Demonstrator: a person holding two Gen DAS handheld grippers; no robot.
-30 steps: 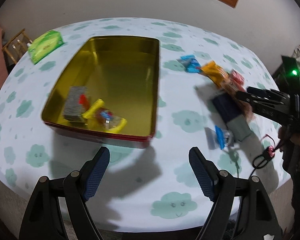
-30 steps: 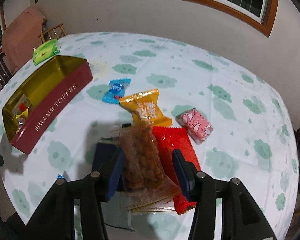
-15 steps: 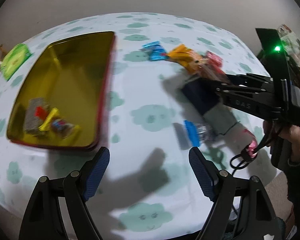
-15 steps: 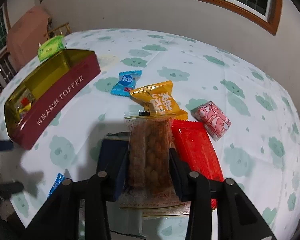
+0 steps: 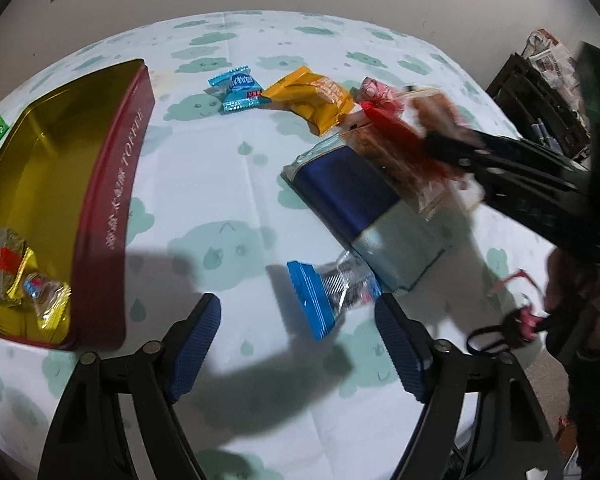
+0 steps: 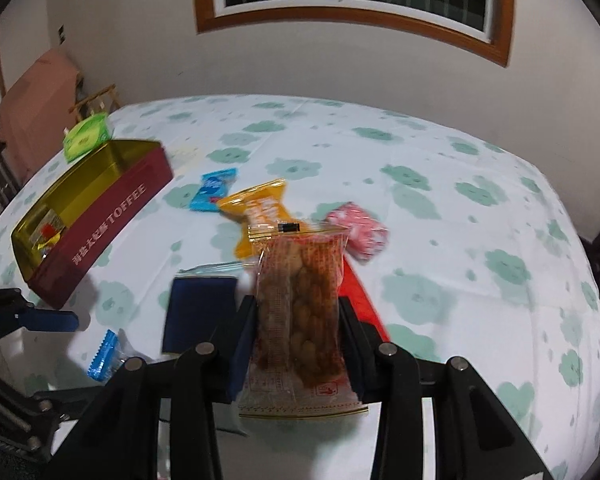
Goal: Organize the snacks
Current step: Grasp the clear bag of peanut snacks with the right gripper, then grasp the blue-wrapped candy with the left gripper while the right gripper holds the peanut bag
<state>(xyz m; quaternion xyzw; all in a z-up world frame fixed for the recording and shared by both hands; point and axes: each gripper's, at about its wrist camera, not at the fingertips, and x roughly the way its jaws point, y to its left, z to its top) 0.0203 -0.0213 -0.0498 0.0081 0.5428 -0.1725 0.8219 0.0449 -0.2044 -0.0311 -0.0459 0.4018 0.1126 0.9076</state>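
Note:
My right gripper point(image 6: 296, 308) is shut on a clear packet of peanuts point(image 6: 296, 264) and holds it above the table; in the left wrist view it is a blur at the right point(image 5: 452, 140). My left gripper point(image 5: 296, 302) hangs low over a clear candy with a blue end point(image 5: 332, 296). Its jaws are closing, the candy lies between the fingertips, and the pads do not touch it. The red toffee tin point(image 5: 112, 184) point(image 6: 108, 220) stands at the left, with a few wrapped snacks point(image 5: 8, 272) in its gold inside.
Loose on the cloud-print cloth lie a blue candy point(image 5: 238, 88), an orange packet point(image 5: 312, 98), a pink packet point(image 6: 360, 228), a red packet point(image 6: 356, 300) and a dark blue packet point(image 5: 340, 188). A green pack point(image 6: 86, 136) lies beyond the tin. A person's hand holds the right gripper.
The right gripper's jaws closed on the peanut packet and raised it off the table. The left gripper swung right, from the tin to the blue-ended candy, and its jaws narrowed.

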